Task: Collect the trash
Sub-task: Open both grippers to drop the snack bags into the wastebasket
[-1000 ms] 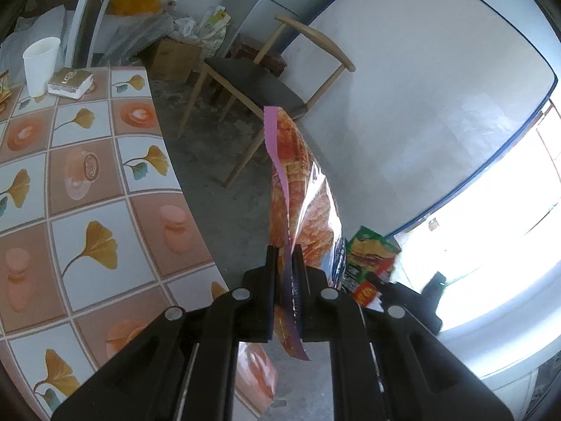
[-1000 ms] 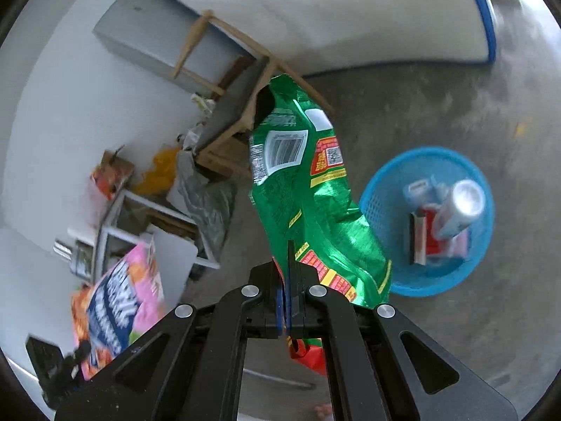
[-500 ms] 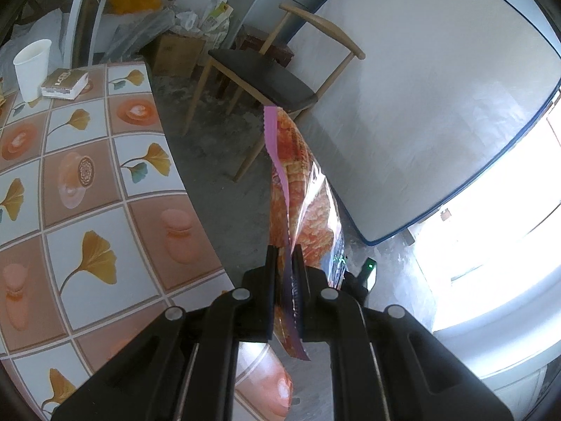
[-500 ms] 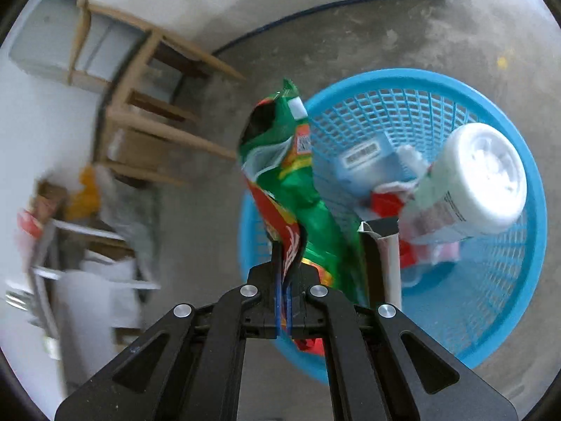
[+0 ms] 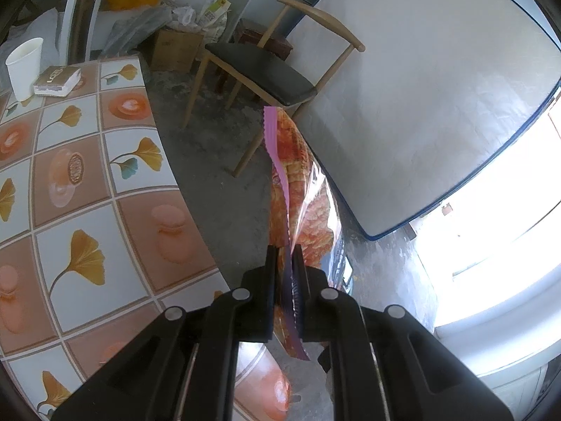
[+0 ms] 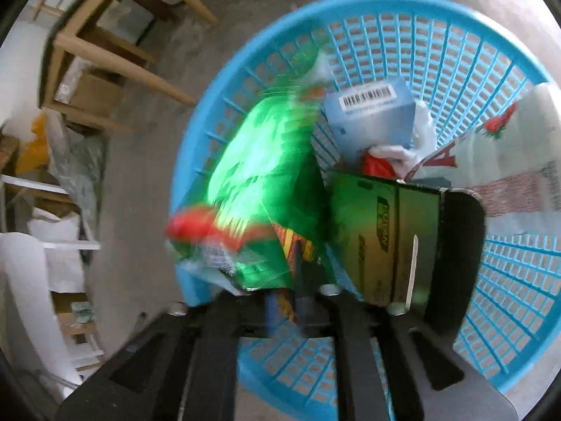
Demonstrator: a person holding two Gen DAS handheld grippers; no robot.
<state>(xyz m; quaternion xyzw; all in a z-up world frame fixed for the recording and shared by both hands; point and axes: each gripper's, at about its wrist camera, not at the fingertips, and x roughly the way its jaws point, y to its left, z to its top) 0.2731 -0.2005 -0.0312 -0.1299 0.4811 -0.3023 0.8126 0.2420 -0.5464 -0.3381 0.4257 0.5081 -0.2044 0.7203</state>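
Left gripper [image 5: 284, 261]: jaws clamped on an orange snack bag [image 5: 301, 203], long axis running straight ahead, beside the tiled table [image 5: 87, 193]. Right gripper [image 6: 285, 301]: jaws opening, green chip bag [image 6: 259, 189] loose between them, directly ahead over the blue basket [image 6: 455, 35].

wooden chair [image 5: 277, 70]; tiled table [image 5: 87, 189]; cup [image 5: 24, 63]
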